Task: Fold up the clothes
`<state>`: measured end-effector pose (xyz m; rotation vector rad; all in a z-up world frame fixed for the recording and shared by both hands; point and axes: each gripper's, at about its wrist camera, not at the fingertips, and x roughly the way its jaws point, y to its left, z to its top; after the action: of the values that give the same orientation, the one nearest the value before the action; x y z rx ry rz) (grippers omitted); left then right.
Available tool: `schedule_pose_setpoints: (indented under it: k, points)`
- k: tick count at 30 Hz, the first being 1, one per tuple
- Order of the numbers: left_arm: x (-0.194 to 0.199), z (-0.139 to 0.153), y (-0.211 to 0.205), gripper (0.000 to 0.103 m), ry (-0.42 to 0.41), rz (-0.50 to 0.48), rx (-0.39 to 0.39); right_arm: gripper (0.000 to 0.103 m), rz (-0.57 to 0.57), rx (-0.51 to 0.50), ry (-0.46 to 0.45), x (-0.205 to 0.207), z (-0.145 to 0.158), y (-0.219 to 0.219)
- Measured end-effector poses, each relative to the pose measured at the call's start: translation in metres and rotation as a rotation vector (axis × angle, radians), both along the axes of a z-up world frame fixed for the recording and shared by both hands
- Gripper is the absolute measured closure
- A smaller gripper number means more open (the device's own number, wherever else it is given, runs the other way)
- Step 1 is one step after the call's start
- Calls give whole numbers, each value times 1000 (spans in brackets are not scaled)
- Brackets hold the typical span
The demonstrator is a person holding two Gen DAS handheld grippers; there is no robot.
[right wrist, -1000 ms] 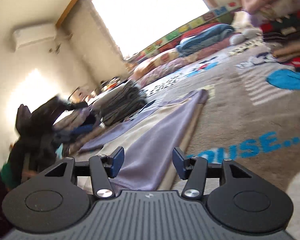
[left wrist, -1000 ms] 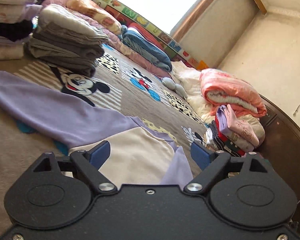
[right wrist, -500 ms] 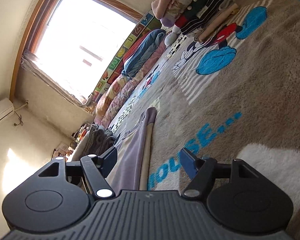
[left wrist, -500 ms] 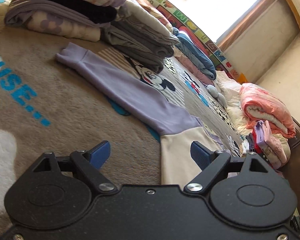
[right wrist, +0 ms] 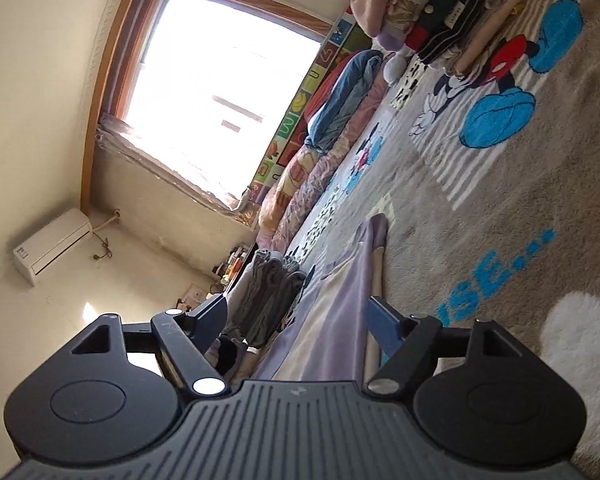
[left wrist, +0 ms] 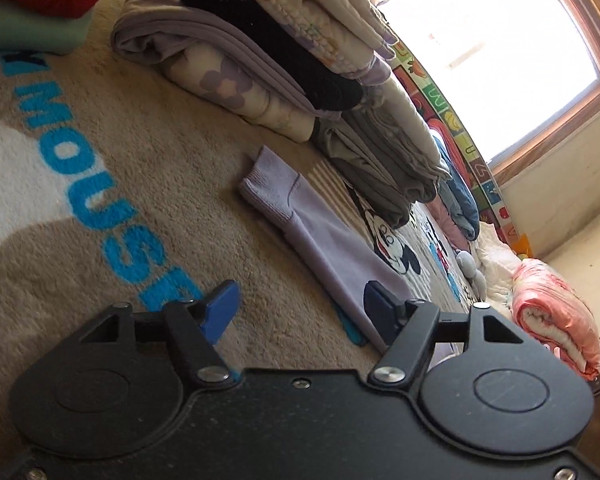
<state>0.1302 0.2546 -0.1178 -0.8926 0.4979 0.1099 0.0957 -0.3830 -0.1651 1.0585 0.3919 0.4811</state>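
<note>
A lilac and cream long-sleeved top lies flat on the beige Mickey Mouse blanket point(left wrist: 100, 208). In the left wrist view its lilac sleeve point(left wrist: 324, 240) stretches away, ribbed cuff at the far end. My left gripper point(left wrist: 300, 308) is open and empty, just above the blanket, the sleeve running by its right finger. In the right wrist view the top's body point(right wrist: 340, 312) lies ahead with its folded lilac edge. My right gripper point(right wrist: 296, 316) is open and empty, hovering over the near end of the top.
Stacks of folded clothes point(left wrist: 284, 60) stand just beyond the sleeve cuff. A pink quilt point(left wrist: 556, 312) lies at the right. Another clothes pile point(right wrist: 452, 24) sits at the far end of the blanket. Rolled bedding point(right wrist: 340, 92) lines the wall under the window.
Both grippers have tilted and swung. The left view has moved from the top's body along the sleeve toward its cuff. The right gripper's jaws have opened wider over the top's near end.
</note>
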Motion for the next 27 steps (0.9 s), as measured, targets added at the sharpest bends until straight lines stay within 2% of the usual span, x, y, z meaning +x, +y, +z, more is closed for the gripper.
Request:
schedule_pose_setpoints:
  k: [4, 12, 14, 15, 16, 18, 20, 23, 27]
  points:
    - [17, -1, 4, 34, 3, 15, 1, 25, 11, -4, 20, 13, -9, 7]
    - [55, -3, 12, 39, 7, 37, 0, 25, 93, -101, 76, 31, -19, 35]
    - [64, -4, 14, 46, 7, 42, 0, 25, 102, -113, 84, 33, -21, 38]
    - [68, -5, 15, 55, 5, 41, 0, 25, 102, -115, 87, 34, -22, 39]
    - [71, -5, 15, 71, 5, 38, 0, 25, 102, -117, 89, 34, -23, 39]
    - [75, -4, 14, 89, -4, 23, 3, 25, 102, -121, 92, 34, -24, 40]
    - [77, 1, 7, 93, -35, -7, 25, 25, 104, -130, 89, 35, -24, 41]
    - [80, 19, -16, 94, -91, -95, 122, 25, 106, -146, 83, 35, -23, 42]
    - [85, 36, -63, 94, -112, -223, 369, 26, 106, -180, 59, 34, -19, 45]
